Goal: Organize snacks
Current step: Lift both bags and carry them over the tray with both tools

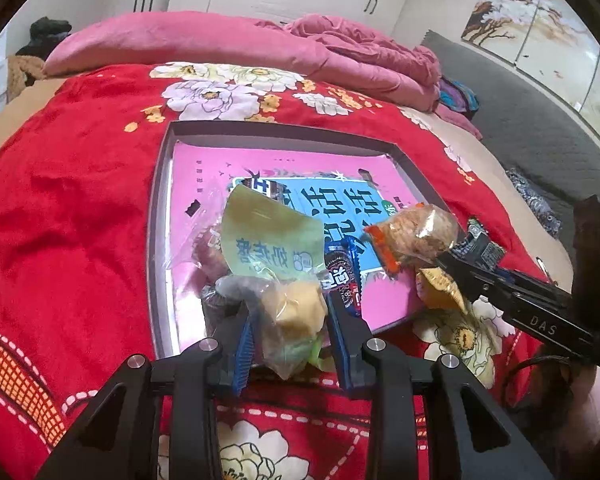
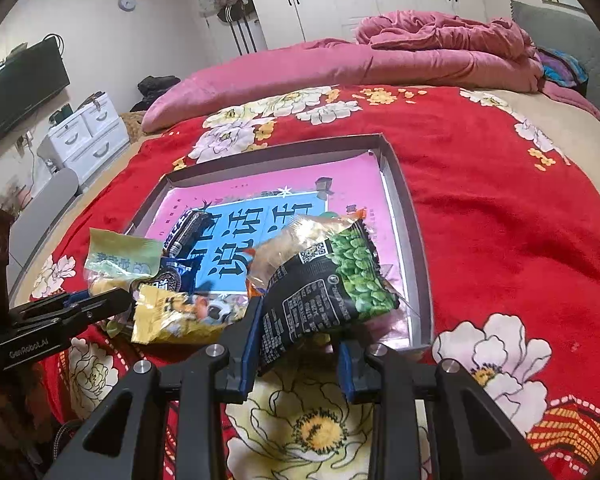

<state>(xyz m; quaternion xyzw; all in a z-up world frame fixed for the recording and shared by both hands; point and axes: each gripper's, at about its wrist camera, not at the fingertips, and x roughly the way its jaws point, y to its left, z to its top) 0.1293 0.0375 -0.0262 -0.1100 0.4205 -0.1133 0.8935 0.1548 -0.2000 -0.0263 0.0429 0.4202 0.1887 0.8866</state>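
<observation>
While both tools grip snacks, left tool (image 1: 290,320) clamps yellow packet (image 1: 296,312), right tool (image 2: 298,344) clamps pea bag (image 2: 328,280), over tray's near rim (image 2: 422,280).

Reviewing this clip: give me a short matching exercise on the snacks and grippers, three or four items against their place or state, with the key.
Items:
1. Pale green packet
2. Black packet with green peas
3. Yellow packet
4. Grey tray

Places or states:
A. Between the right gripper's fingers
B. Lying on the red floral blanket, a pink sheet inside it
C. Between the left gripper's fingers
D. At the tray's near edge, not gripped by either gripper

Pairs: 1-C, 2-A, 3-D, 4-B
</observation>
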